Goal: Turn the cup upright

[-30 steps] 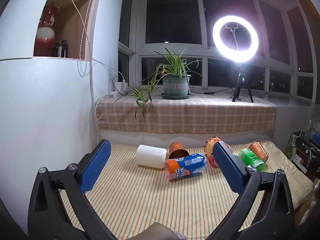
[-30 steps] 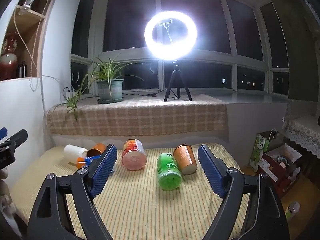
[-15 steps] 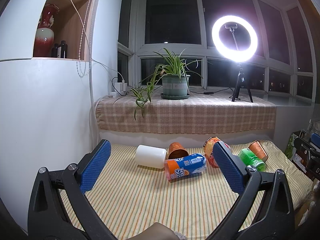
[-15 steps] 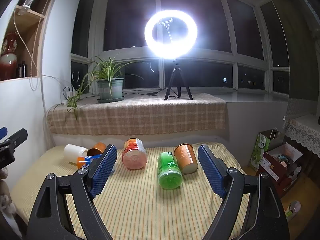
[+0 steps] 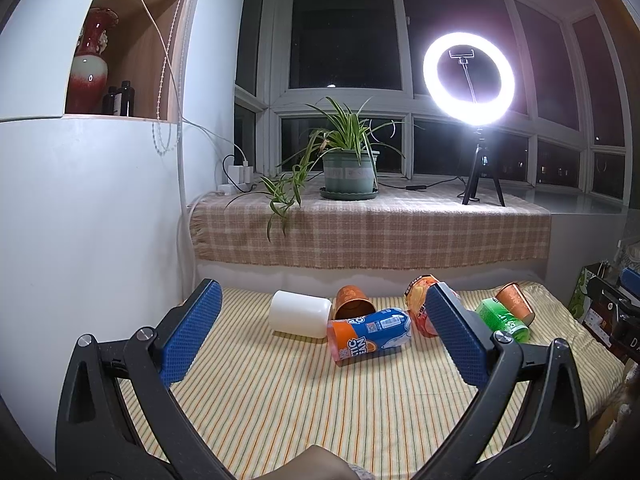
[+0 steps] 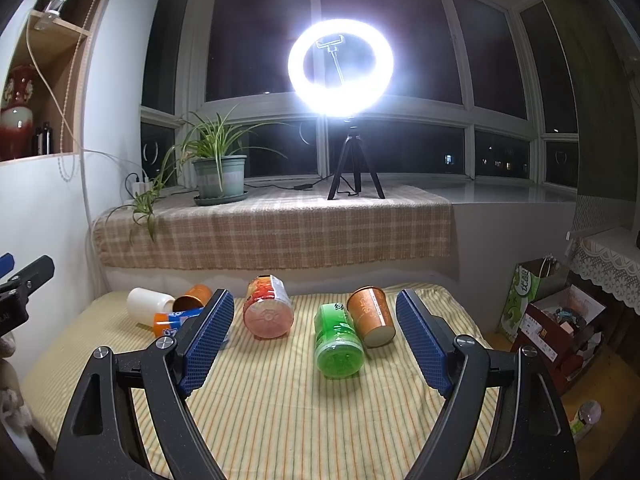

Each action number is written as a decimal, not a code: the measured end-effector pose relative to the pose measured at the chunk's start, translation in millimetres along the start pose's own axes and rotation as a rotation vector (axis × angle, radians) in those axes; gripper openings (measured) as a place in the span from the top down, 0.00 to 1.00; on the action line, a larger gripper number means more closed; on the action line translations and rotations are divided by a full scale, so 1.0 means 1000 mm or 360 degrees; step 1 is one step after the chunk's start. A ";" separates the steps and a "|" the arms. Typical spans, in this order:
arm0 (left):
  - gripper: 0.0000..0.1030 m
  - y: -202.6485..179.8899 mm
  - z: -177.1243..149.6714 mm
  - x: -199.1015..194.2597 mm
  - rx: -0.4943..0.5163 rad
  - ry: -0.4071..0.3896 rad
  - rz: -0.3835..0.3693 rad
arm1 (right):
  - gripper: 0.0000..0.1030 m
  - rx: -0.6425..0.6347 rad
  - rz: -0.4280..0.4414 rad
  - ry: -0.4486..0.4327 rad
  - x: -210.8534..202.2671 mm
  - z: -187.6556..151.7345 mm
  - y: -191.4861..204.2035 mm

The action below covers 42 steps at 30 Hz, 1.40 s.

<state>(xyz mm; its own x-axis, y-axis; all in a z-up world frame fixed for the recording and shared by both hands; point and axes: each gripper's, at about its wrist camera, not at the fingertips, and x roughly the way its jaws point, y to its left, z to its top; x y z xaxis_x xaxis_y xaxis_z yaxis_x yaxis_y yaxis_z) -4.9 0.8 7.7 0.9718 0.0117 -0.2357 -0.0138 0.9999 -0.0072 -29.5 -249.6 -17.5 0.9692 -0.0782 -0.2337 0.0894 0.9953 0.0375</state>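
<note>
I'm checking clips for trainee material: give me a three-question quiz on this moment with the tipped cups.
1. True or false: the green cup stands upright.
2. Which cup touches the white cup? A) copper cup B) green cup C) neither
3. Fill in: the right gripper is ____ and holds nothing.

Key:
1. False; it lies on its side on the striped cloth.
2. A; the two lie side by side with no gap.
3. Open. The left gripper is open too.
</note>
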 end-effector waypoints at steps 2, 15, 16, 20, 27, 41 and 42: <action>0.00 0.000 0.000 0.000 -0.0001 0.0000 -0.0003 | 0.19 -0.0003 -0.0001 0.0001 0.000 -0.001 0.000; 0.00 0.000 0.000 0.000 -0.0001 -0.0001 0.0000 | 0.19 0.0002 0.0003 0.0000 0.000 -0.002 0.000; 0.00 0.000 0.000 0.000 -0.0002 0.0000 -0.0003 | 0.19 0.0001 0.0002 0.0001 0.001 -0.001 0.000; 0.00 -0.002 0.000 0.000 0.0000 0.0001 -0.0006 | 0.19 0.0005 0.0003 0.0003 0.001 -0.001 -0.001; 0.00 -0.006 -0.001 0.002 0.0003 0.0008 -0.0009 | 0.19 0.0001 0.0002 0.0004 0.001 -0.001 0.000; 0.00 -0.007 -0.003 0.005 0.0000 0.0011 -0.0011 | 0.19 0.0002 0.0002 0.0008 0.002 -0.002 0.000; 0.00 -0.007 -0.003 0.005 0.0000 0.0011 -0.0012 | 0.19 0.0001 0.0002 0.0008 0.002 -0.002 0.000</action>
<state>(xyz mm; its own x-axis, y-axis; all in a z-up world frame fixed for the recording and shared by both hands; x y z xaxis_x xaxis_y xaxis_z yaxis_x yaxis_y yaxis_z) -1.0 -6.0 3.8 0.9702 0.0041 -0.2423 -0.0064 0.9999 -0.0089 -28.5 -250.0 -20.1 0.9682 -0.0766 -0.2384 0.0882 0.9954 0.0386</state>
